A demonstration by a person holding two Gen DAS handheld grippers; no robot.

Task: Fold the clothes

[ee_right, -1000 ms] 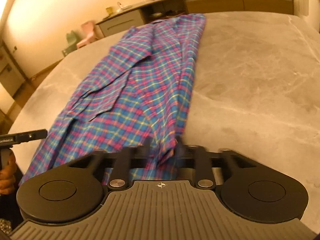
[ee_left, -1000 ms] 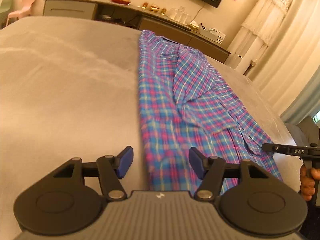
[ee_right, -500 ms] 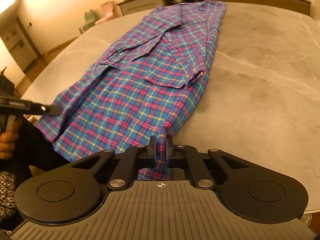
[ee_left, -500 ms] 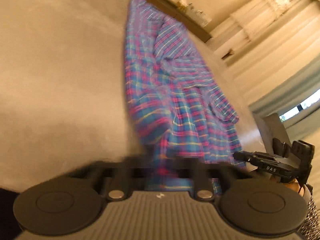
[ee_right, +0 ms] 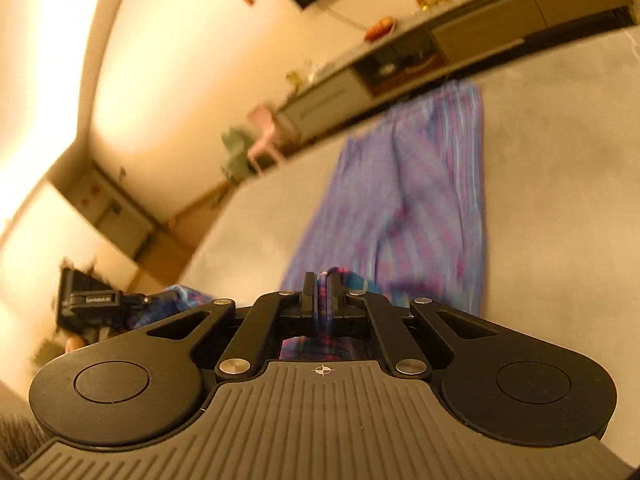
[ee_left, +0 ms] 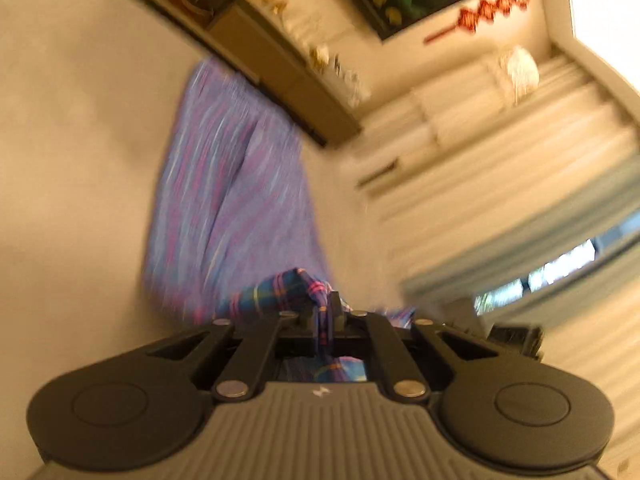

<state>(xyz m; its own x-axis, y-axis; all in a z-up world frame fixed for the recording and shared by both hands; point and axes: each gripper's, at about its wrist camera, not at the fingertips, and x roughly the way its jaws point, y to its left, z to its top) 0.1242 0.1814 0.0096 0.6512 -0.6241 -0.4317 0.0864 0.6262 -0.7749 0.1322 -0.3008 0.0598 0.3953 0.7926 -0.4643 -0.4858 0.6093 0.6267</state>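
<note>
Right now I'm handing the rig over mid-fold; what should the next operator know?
Left claw: shut on the plaid shirt, pinching a near hem corner.
Right claw: shut on the other near corner.
The shirt lies lengthwise on the grey table, its far end flat toward the sideboard; the near end is raised.
Done: sides look folded into a narrow strip, both corners gripped.
Left: probably carry the near end over to the far end, release, smooth. Views are motion-blurred, so check the grips.
</note>
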